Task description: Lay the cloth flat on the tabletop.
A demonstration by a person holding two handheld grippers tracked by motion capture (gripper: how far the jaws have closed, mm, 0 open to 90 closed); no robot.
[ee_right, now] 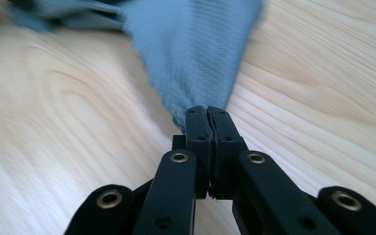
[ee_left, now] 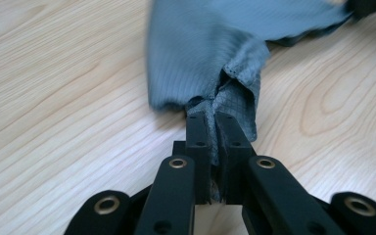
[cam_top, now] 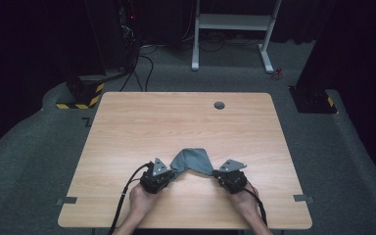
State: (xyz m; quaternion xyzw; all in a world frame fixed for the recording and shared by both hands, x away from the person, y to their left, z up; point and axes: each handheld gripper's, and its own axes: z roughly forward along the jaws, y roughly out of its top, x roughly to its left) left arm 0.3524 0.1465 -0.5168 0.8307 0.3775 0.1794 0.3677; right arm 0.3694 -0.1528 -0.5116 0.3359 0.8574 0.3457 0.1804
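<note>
Pinching the soft grey-blue cloth (cam_top: 192,160) by two corners, our left gripper (cam_top: 169,172) and right gripper (cam_top: 217,173) hold it stretched sideways across the wooden tabletop (cam_top: 186,122); up close we see bunched folds.

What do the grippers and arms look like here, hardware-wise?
Left gripper and right gripper: black bodies, each topped by a grey three-cornered plate, each trailing a black cable. The gripper views show two black jaws on linkage arms with brass-coloured rivets. Forearms are bare, no sleeves visible.

Loads of bare table (cam_top: 142,122) ahead of me; just the bunched grey cloth (cam_top: 193,160) sits between my claws.
</note>
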